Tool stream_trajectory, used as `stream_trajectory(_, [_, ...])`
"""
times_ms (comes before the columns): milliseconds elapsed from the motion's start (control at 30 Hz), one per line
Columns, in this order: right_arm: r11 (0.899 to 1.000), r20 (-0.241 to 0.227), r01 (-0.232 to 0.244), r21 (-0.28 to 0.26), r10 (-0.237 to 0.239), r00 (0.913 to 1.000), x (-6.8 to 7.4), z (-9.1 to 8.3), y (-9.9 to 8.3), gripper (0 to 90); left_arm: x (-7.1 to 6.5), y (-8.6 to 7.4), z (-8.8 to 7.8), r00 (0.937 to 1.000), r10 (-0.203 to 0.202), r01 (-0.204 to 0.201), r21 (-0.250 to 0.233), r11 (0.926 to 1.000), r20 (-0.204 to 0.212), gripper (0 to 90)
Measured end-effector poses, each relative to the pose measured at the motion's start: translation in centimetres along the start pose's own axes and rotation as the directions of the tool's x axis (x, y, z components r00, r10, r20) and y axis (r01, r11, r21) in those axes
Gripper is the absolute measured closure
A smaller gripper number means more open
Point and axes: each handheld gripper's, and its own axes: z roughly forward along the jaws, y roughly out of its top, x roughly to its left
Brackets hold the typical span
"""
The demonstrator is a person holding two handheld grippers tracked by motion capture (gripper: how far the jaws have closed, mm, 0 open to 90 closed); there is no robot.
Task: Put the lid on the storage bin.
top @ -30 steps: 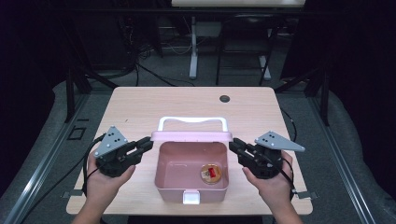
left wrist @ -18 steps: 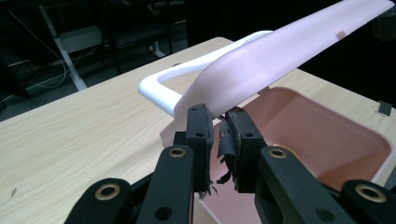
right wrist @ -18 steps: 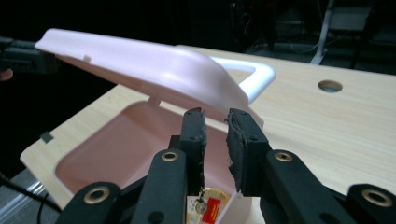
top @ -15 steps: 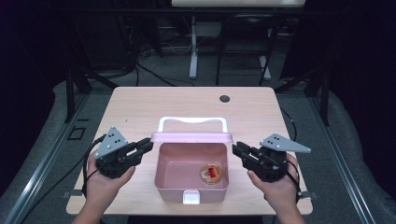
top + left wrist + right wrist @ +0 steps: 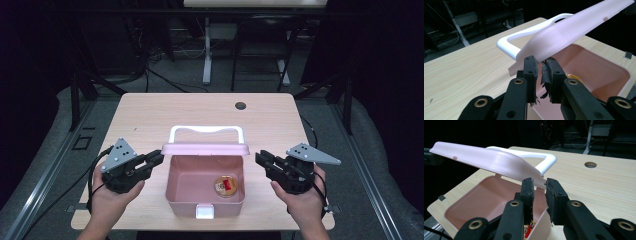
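Note:
A pink box (image 5: 186,181) stands at the table's front middle, its pink lid (image 5: 205,149) raised half open and the white handle (image 5: 206,129) behind it. Inside lies a small round amber thing with a red piece (image 5: 226,185). My left gripper (image 5: 159,159) reaches the lid's left end. In the left gripper view it (image 5: 541,63) is shut on the lid's (image 5: 574,32) corner rim. My right gripper (image 5: 260,159) hangs a short way off the lid's right end. In the right gripper view it (image 5: 539,185) stands narrowly open with nothing between the pads, the lid's corner (image 5: 499,161) just beyond.
A white latch (image 5: 205,212) sits on the box's front wall. A round cable hole (image 5: 240,105) lies in the wooden table (image 5: 150,120) at the back right. Dark floor, cables and stands surround the table.
My right gripper has drawn back to the right, away from the lid's right end. The left gripper and the lid have stayed where they were.

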Motion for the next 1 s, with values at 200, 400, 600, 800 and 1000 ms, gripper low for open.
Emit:
stream_trajectory(200, [1.0, -0.004, -0.007, 0.0, 0.007, 1.0, -0.2, 0.0, -0.1, 75.5, -0.2, -0.4, -0.2, 1.0, -0.004, 0.004, 0.003, 1.0, 0.008, 79.6])
stream_trajectory(400, [1.0, -0.007, -0.003, 0.003, 0.003, 1.0, -0.1, 0.1, -0.1, 75.5, -0.4, -0.9, -0.4, 0.9999, -0.001, 0.001, 0.004, 1.0, 0.012, 79.6])
stream_trajectory(600, [1.0, -0.003, -0.008, 0.006, 0.008, 1.0, -0.2, 0.3, -0.3, 75.6, -0.7, -1.4, -0.6, 0.9999, 0.001, -0.001, 0.005, 1.0, 0.016, 79.6])
stream_trajectory(800, [1.0, -0.007, -0.007, 0.005, 0.007, 0.9999, -0.2, 0.6, -0.4, 75.2, -0.9, -1.8, -0.7, 0.9998, -0.005, 0.005, 0.002, 1.0, 0.019, 79.6])
stream_trajectory(1000, [1.0, -0.009, -0.009, 0.015, 0.01, 0.9999, -0.2, 0.9, -0.6, 74.9, -1.0, -2.2, -0.8, 0.9998, 0.001, -0.001, 0.001, 1.0, 0.02, 79.6])
